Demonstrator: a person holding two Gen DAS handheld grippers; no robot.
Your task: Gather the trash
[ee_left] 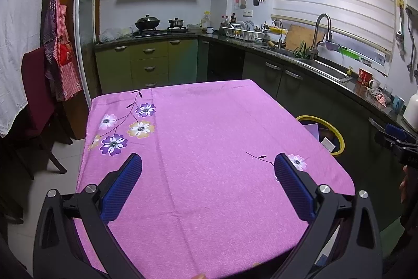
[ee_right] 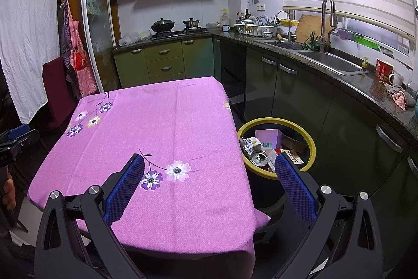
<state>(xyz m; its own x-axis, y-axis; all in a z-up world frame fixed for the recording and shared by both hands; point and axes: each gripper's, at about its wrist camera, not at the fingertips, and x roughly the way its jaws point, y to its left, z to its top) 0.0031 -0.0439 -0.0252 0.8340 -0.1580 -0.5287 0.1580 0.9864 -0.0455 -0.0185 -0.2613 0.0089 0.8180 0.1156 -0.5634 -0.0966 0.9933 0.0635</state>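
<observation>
1. Nearest to me, the left gripper (ee_left: 207, 161) hangs over the near part of the table (ee_left: 209, 200), its blue fingers (ee_left: 122, 187) spread wide with nothing between them.
2. On my other side, the right gripper (ee_right: 209, 161) sits over the table's near right corner, fingers (ee_right: 294, 190) equally wide apart and holding nothing; one finger overlaps the bin's rim in that view.
3. I see a pink tablecloth (ee_right: 169, 122) with printed flowers covering the whole table.
4. I find the trash in the bin (ee_right: 311, 140), a dark tub with a yellow rim standing on the floor just beside the table's right edge, between it and the dark cabinets (ee_right: 300, 98).
5. Inside the bin lie a pink box (ee_right: 269, 137), a crushed can (ee_right: 258, 157) and some paper packaging (I cannot make out the labels).
6. Along the counter beyond, I see a sink (ee_right: 331, 62) with a tall faucet (ee_right: 327, 17), and a dish rack (ee_right: 256, 29) nearer the back corner.
</observation>
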